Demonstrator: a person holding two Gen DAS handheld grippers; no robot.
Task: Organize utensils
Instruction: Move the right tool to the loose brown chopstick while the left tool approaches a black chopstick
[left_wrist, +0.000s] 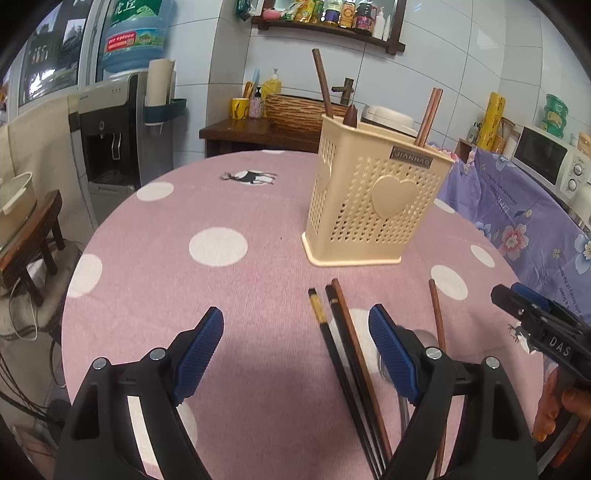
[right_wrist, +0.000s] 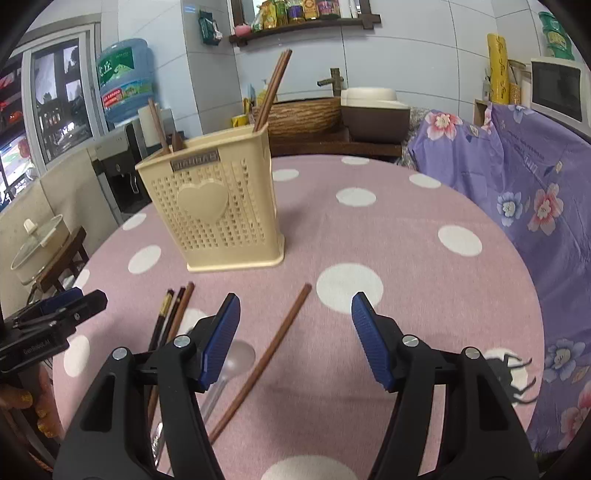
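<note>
Both grippers, left gripper (left_wrist: 295, 332) and right gripper (right_wrist: 295, 321), hold fingers wide apart, empty, near the loose brown wooden chopstick (right_wrist: 266, 354) lying on the pink polka-dot desk (right_wrist: 369, 240) before the beige perforated plastic utensil holder (right_wrist: 218, 214).

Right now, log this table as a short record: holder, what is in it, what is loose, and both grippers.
holder: cream perforated utensil holder, upright on the pink dotted tablecloth
in holder: brown chopstick pair, plus a wooden handle and a dark tip at the other end
loose on cloth: three chopsticks side by side, one single brown chopstick, a clear spoon
left gripper: jaws open, holding nothing
right gripper: jaws open, above the single brown chopstick
</note>
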